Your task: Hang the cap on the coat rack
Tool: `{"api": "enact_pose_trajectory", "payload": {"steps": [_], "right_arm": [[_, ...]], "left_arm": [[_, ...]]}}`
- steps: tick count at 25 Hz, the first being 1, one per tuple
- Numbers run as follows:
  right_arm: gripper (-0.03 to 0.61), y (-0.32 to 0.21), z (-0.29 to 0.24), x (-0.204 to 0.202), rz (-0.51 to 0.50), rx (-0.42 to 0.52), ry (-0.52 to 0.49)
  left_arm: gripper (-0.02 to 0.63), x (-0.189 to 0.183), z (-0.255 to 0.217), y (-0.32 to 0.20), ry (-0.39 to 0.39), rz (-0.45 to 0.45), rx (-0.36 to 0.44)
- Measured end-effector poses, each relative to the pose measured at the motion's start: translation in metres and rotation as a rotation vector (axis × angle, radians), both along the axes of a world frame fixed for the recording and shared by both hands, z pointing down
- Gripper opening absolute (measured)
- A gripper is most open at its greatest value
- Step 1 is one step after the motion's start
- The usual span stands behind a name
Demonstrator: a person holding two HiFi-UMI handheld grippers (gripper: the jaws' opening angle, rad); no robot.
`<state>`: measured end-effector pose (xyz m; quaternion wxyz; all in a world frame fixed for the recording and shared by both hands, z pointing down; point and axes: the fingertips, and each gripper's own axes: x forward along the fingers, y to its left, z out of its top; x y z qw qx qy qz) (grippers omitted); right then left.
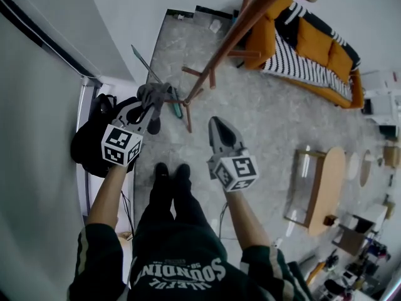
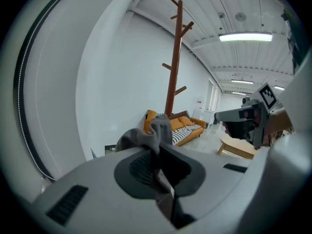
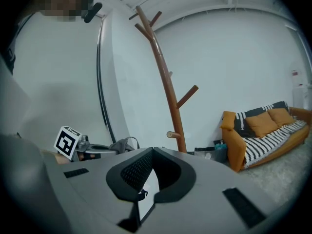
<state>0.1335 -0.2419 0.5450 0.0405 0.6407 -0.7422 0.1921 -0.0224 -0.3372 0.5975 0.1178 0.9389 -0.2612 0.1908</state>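
My left gripper [image 1: 151,108] is shut on a grey cap [image 1: 156,94], pinching a fold of its fabric. In the left gripper view the cap [image 2: 152,130] bunches up over the closed fingertips of that gripper [image 2: 157,149]. The wooden coat rack [image 1: 233,37] stands just ahead of both grippers, its pegged pole [image 2: 174,57] rising to the ceiling beyond the cap. My right gripper [image 1: 215,122] hangs to the right of the left one, shut and empty, with its tips [image 3: 152,151] meeting. From there the coat rack [image 3: 167,89] is straight ahead, and the cap [image 3: 123,144] shows low on the left.
An orange sofa [image 1: 316,49] with a striped blanket runs along the far wall, right of the rack. A wooden coffee table [image 1: 327,187] stands at the right. A black bag [image 1: 88,144] lies by the white wall at the left. The person's legs [image 1: 170,187] are below the grippers.
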Motion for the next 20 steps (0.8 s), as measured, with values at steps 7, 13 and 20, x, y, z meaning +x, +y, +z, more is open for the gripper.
{"api": "enact_pose_trajectory", "payload": {"steps": [7, 13, 20], "right_arm": [[-0.002, 0.012, 0.012, 0.007, 0.018, -0.041, -0.001], [-0.002, 0.027, 0.025, 0.017, 0.035, -0.074, 0.017], [-0.002, 0.041, 0.036, 0.022, 0.053, -0.106, 0.012]], "left_arm": [[0.011, 0.015, 0.013, -0.030, 0.002, -0.043, -0.017], [0.011, 0.032, 0.022, -0.060, -0.019, -0.049, -0.011], [0.011, 0.054, 0.035, -0.087, -0.058, -0.065, -0.015]]}}
